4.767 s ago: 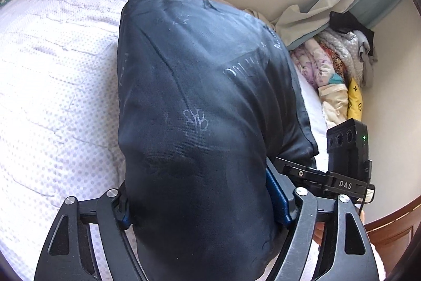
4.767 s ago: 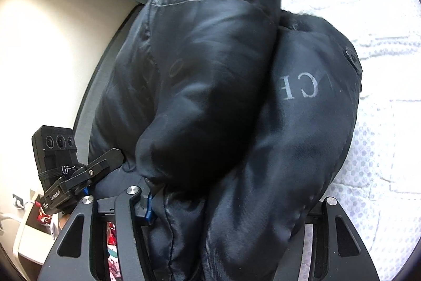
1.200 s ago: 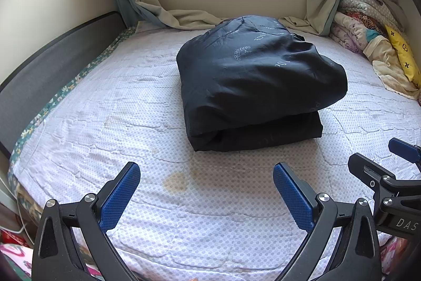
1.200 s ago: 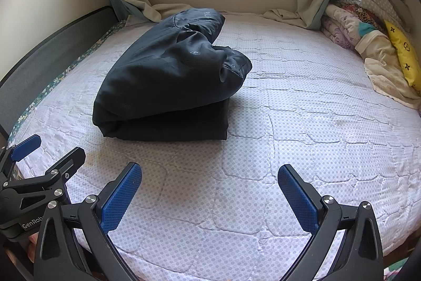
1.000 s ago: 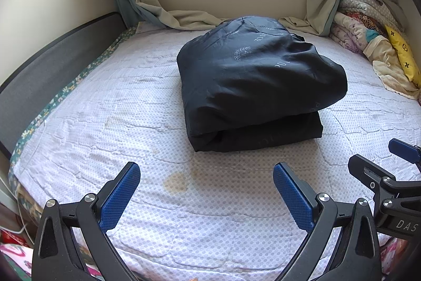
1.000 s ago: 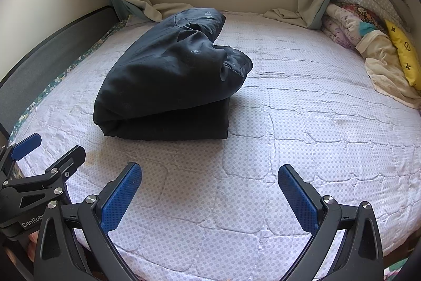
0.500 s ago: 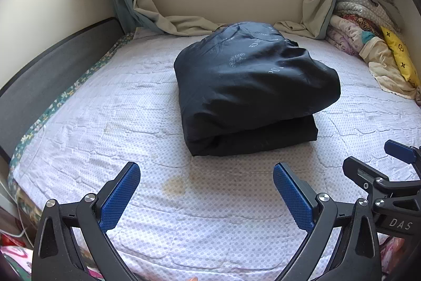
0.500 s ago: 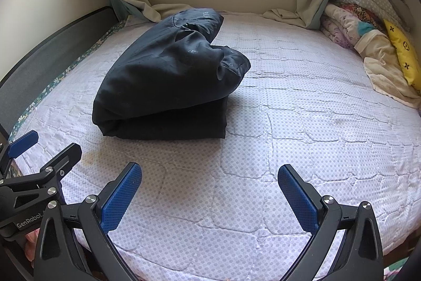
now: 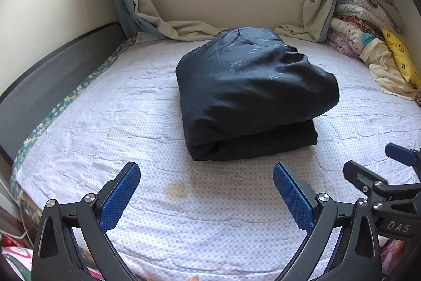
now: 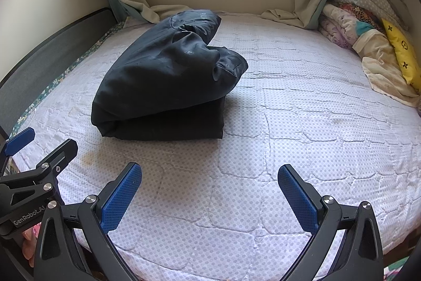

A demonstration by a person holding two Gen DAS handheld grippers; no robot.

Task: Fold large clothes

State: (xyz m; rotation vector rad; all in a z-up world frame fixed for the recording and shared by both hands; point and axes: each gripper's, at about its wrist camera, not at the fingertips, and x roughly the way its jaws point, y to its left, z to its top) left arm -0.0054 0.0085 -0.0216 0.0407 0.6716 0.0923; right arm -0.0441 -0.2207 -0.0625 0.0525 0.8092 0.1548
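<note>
A large black padded jacket [image 9: 250, 94] lies folded in a thick bundle on the white quilted mattress [image 9: 105, 123]; it also shows in the right wrist view [image 10: 168, 80], left of centre. My left gripper [image 9: 206, 194] is open and empty, held over the near edge of the bed, well short of the jacket. My right gripper [image 10: 209, 195] is open and empty, also near the bed's front edge, to the right of the jacket. Each gripper shows at the edge of the other's view.
A pile of bedding and clothes with a yellow pillow [image 9: 400, 57] lies at the right. Curtains [image 9: 171, 28] drape onto the bed's far end under a window sill. A dark headboard [image 9: 52, 75] runs along the left side.
Both grippers let go of the jacket and drew back to the bed's near edge, now open. Over the last second the left view tilted slightly upward; the jacket has not moved.
</note>
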